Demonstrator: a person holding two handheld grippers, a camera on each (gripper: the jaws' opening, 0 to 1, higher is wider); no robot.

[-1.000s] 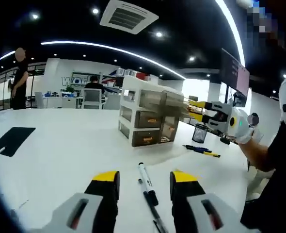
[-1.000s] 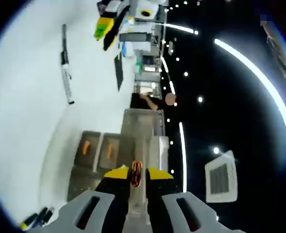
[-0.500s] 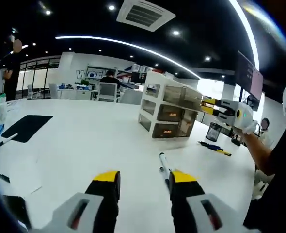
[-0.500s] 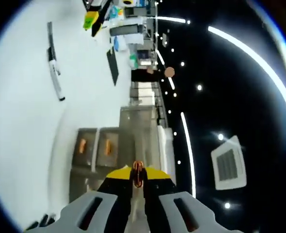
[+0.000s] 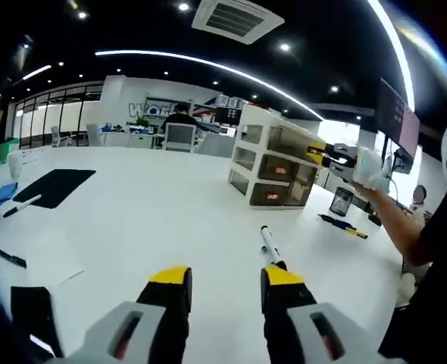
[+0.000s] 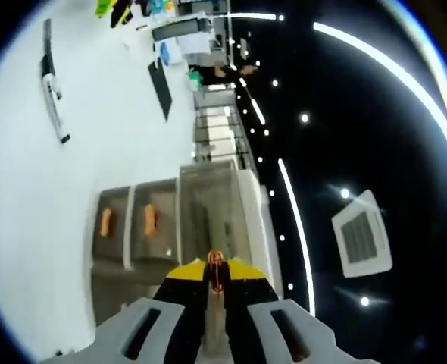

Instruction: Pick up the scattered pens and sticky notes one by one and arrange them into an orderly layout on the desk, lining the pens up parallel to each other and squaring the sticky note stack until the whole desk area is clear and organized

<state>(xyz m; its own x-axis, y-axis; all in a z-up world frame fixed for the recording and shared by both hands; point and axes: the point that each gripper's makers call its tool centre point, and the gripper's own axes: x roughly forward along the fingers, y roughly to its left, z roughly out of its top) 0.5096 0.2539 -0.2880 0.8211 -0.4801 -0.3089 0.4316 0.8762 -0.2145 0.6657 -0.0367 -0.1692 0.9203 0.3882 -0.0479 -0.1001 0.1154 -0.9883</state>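
While hovering over the white desk (image 5: 132, 220), the left gripper (image 5: 223, 284) is standing released, jaws parted. Items in the left gripper view: one marker (image 5: 270, 249) lying just ahead of the right jaw, long axis running away from the camera; one pen cluster (image 5: 343, 225) far right; one drawer unit (image 5: 273, 167); one black mat (image 5: 53, 186). Right gripper view, rolled sideways: right gripper (image 6: 215, 274) is clenching a small orange-lined item, identity unclear; two markers (image 6: 51, 91) are lying end to end.
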